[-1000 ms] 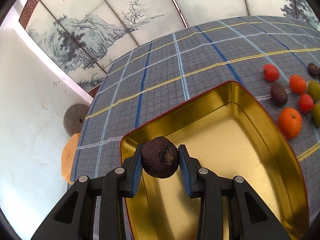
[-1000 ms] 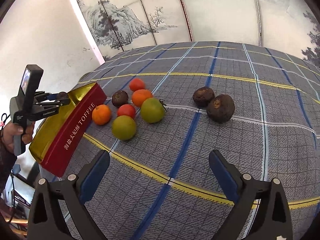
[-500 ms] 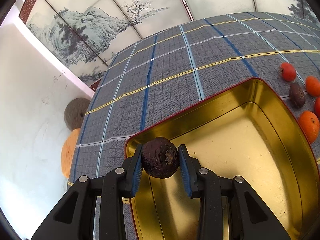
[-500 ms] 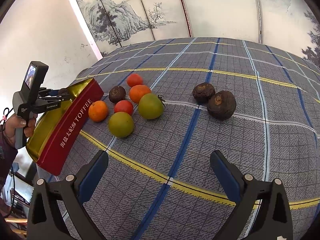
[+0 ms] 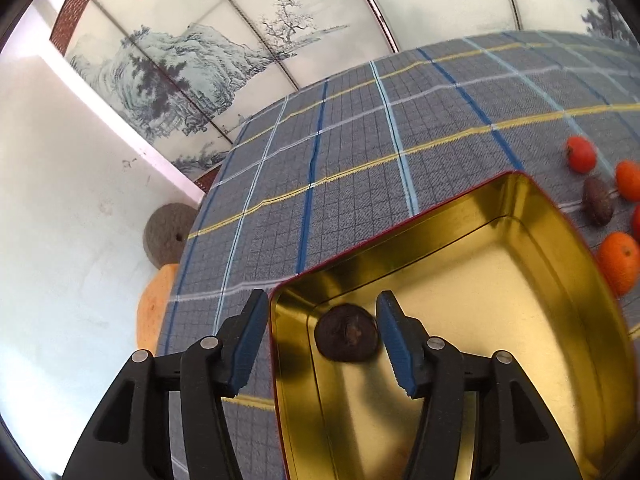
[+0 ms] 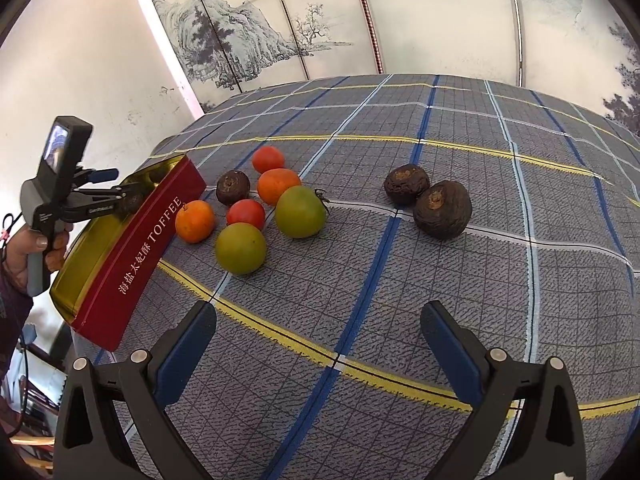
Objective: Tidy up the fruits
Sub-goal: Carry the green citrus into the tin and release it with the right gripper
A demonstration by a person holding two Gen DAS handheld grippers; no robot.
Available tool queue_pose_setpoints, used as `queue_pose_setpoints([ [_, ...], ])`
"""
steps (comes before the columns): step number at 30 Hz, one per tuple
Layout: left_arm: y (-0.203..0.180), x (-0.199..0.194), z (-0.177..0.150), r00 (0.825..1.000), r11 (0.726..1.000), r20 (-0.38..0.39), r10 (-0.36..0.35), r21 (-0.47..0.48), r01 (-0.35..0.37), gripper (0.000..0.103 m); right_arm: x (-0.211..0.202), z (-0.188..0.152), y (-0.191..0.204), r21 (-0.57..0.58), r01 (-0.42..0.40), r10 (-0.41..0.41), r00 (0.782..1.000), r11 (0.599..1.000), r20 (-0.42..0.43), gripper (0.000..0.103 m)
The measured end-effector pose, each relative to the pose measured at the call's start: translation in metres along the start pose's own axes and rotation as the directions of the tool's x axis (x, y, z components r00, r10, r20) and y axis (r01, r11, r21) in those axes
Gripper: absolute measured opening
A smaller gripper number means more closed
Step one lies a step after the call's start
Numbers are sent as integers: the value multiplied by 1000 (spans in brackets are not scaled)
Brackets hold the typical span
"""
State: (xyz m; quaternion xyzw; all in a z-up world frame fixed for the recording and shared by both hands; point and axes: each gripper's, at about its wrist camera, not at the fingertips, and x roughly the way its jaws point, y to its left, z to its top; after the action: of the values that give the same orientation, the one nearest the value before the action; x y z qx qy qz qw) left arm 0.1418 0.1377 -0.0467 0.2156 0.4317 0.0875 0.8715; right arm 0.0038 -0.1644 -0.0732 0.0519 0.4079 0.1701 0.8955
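The blue-padded fingers point(image 5: 394, 340) of the left gripper point(image 5: 322, 338) have just been opening and now stand apart with clear gaps on either side of the wrinkled dark brown round fruit point(image 5: 346, 337), which no longer touches either pad and lies in the near corner of the gold-lined tin tray with red outer walls point(image 5: 500, 280), just beside its wall. The right gripper point(image 6: 320, 340) hangs over the grey plaid tablecloth point(image 6: 400, 320) with its jaws spread wide and nothing between them. Judging by this, the job is only begun: one fruit is in the tray and the rest of its floor, as far as it shows, is bare. In the right wrist view, still out on the cloth are a cluster just beside the tray's red side: a small orange citrus point(image 6: 195, 221), two red tomatoes point(image 6: 245, 213), an orange-red tomato point(image 6: 278, 185), two green tomatoes point(image 6: 240, 248) and another dark brown wrinkled fruit point(image 6: 233, 187). Well apart from these, two larger dark brown wrinkled fruits point(image 6: 442, 210) sit touching each other nearer the middle of the cloth, closest to the idle right gripper. So nine pieces appear left to gather, and whether they are meant to be sorted by kind inside the tray cannot be told from here.
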Motion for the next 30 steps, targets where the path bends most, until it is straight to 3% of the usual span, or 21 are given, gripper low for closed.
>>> queue_pose_setpoints([
  [4,10,-40,-11,992,987,60,-108,-117,114,58,-2,-1,7,-42,-2,2,1000,999,10,101],
  [7,14,-75,-29,975,954,113,-194,-208,214,62,1,2,24,-97,-49,48,999,994,-6,96],
  [10,12,-102,-48,959,925,144,-244,-263,275,62,7,11,38,-134,-80,78,997,988,-20,85],
  [12,8,-119,-62,951,902,153,-270,-304,305,62,15,17,46,-159,-115,110,993,981,-41,69],
  [14,4,-137,-77,941,880,171,-292,-337,334,62,25,20,49,-163,-129,120,990,978,-69,61],
  [21,-14,-181,-118,938,853,194,-287,-393,342,64,44,32,50,-152,-116,105,991,982,-79,60],
  [22,-16,-184,-121,939,854,194,-283,-395,339,65,47,32,49,-152,-117,105,991,981,-87,56],
  [23,-19,-189,-128,943,856,199,-266,-402,326,66,50,32,50,-151,-126,111,989,980,-100,40],
  [24,-20,-191,-132,946,854,204,-252,-413,316,67,54,31,51,-155,-124,107,988,980,-115,34],
  [28,-31,-205,-156,953,830,213,-215,-474,293,81,42,31,58,-177,-128,112,988,976,-102,33],
  [30,-33,-211,-166,942,816,235,-241,-477,328,85,25,35,67,-177,-165,153,985,970,-79,33],
])
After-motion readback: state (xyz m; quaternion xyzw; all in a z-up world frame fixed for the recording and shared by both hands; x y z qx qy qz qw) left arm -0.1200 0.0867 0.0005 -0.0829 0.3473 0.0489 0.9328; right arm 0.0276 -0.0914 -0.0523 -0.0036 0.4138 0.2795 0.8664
